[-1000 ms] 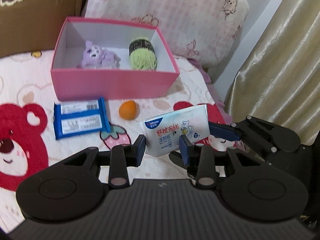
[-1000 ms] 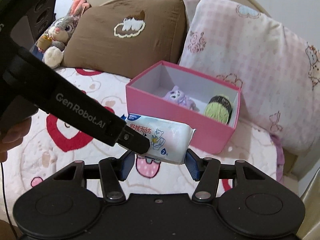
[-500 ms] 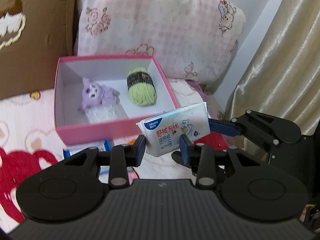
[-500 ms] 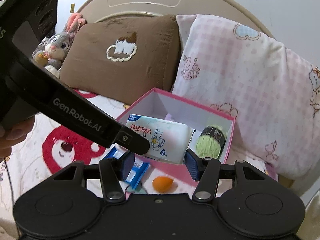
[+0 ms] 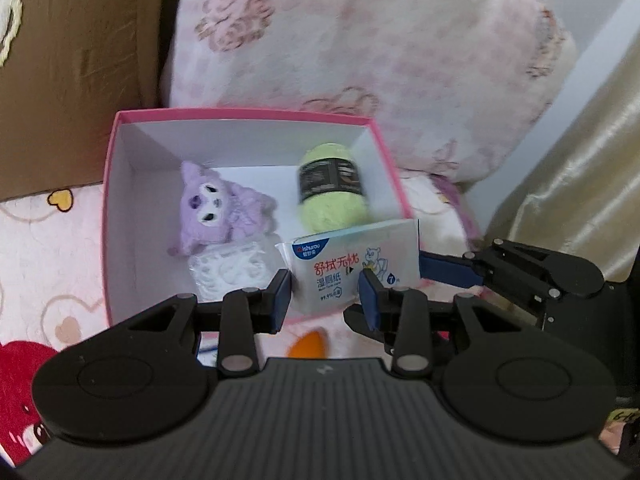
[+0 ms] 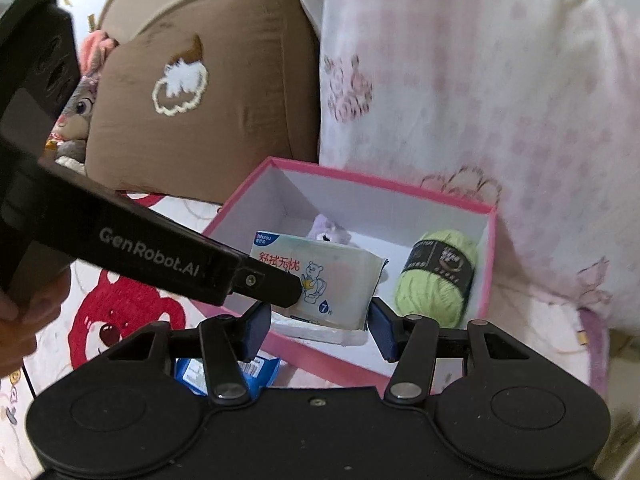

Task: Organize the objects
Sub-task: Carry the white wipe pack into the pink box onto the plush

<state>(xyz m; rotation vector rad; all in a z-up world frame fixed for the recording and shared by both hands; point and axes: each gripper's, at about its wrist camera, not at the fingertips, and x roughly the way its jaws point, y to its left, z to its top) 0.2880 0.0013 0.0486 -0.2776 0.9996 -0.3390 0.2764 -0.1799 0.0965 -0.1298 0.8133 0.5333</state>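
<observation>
A white and blue wet wipes pack [image 5: 340, 264] hangs over the front of the open pink box [image 5: 110, 216]. My left gripper [image 5: 325, 300] is shut on the pack's lower end. My right gripper [image 6: 318, 326] is shut on the same pack [image 6: 336, 280], and its blue finger [image 5: 444, 272] comes in from the right in the left wrist view. Inside the box [image 6: 486, 276] lie a purple plush toy [image 5: 216, 208], a green yarn ball [image 5: 332, 196] and a white lacy bundle [image 5: 228, 268]. The left gripper's black finger [image 6: 264, 284] crosses the pack's front in the right wrist view.
An orange egg-shaped thing [image 5: 310, 344] and blue packets [image 6: 224, 372] lie on the bear-print bedspread before the box. A brown pillow [image 6: 208, 92] and a pink pillow [image 6: 480, 80] stand behind it. A gold curtain [image 5: 580, 160] hangs at right. A person's hand [image 6: 24, 320] holds the left gripper.
Both grippers have carried the wipes pack forward from over the bedspread to over the box's front. The box and pillows now look nearer; the blue packets and the orange thing have slid under the grippers.
</observation>
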